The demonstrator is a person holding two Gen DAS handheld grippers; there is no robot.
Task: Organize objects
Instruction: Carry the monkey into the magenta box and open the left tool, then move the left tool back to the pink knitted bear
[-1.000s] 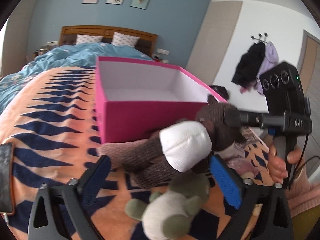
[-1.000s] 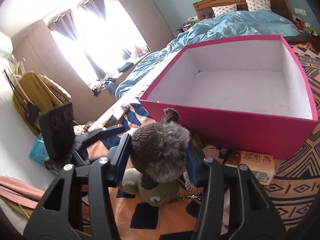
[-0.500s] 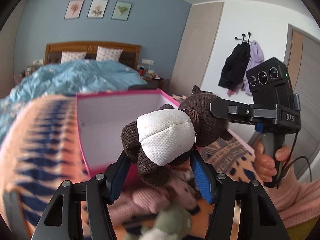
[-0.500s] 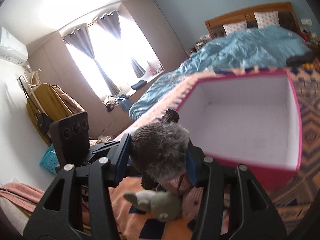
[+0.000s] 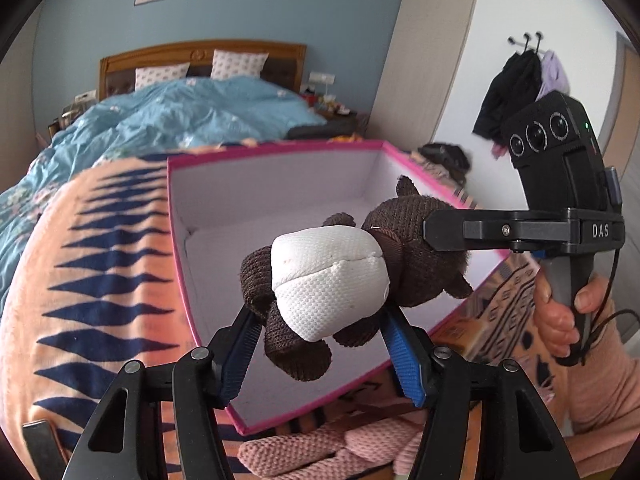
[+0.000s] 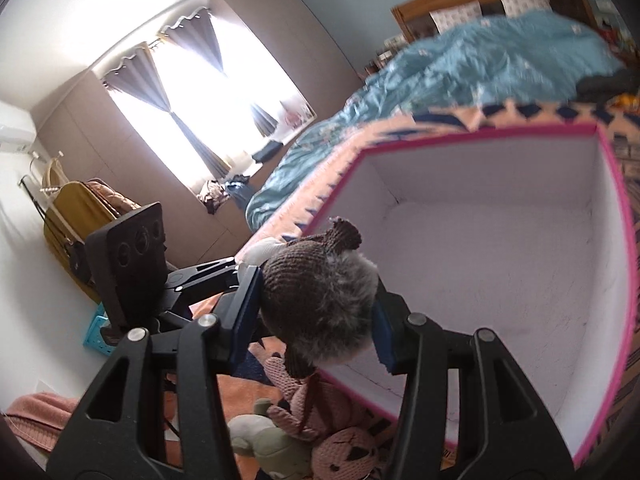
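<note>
Bedroom, patterned bed: both the left gripper [image 5: 320,354] and right gripper [image 6: 316,316] have fingers clamped on the brown plush [image 5: 340,280], held above the near rim of the empty pink box [image 5: 280,184]. Other plushes [image 6: 304,432] lie outside; little appears done.

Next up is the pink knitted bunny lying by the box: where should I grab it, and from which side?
Judging from the right wrist view, take the pink knitted bunny across its round head, from above. It lies flat below the pink box wall, beside the pale green plush, so a side approach looks crowded.
</note>
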